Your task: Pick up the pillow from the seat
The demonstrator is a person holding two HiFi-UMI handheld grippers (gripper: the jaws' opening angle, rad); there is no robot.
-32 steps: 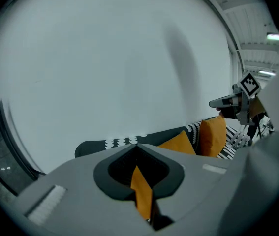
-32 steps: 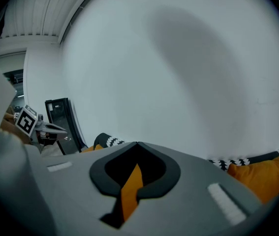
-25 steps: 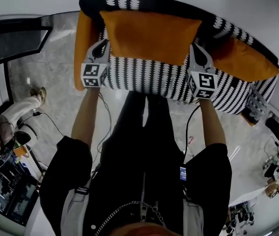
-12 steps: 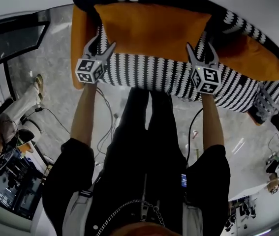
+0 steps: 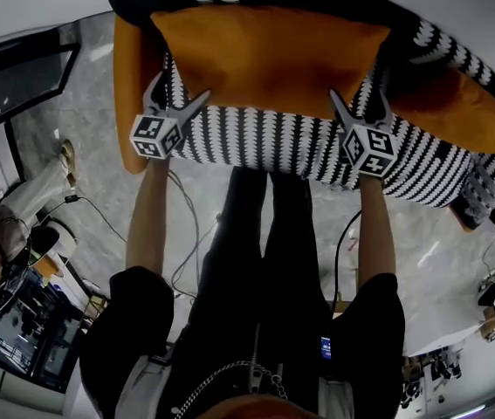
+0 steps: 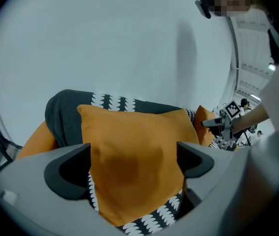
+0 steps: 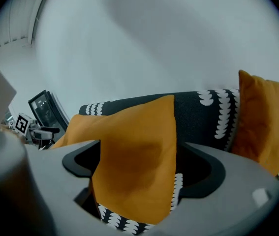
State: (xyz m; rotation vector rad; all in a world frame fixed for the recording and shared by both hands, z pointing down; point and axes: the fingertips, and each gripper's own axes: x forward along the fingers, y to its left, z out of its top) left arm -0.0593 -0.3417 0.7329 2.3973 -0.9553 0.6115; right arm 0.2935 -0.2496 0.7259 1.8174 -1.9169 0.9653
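An orange pillow leans against the backrest of the black-and-white patterned seat. My left gripper is at the pillow's lower left corner, and my right gripper is at its lower right corner. Both sets of jaws are opening and stand wide in a V. In the left gripper view the pillow lies loosely between the jaws of the left gripper, and the pads do not press on it. The right gripper view shows the same: the pillow's corner sits loosely between the right gripper's jaws.
A second orange pillow stands at the seat's left end and a third at its right end. A white wall rises behind the seat. Cables trail over the marble floor. A person sits at the left near a black-framed pane.
Both grippers were shut on the pillow's lower corners a second ago. Their jaws have since spread wide and let go of it. The pillow now rests on the seat.
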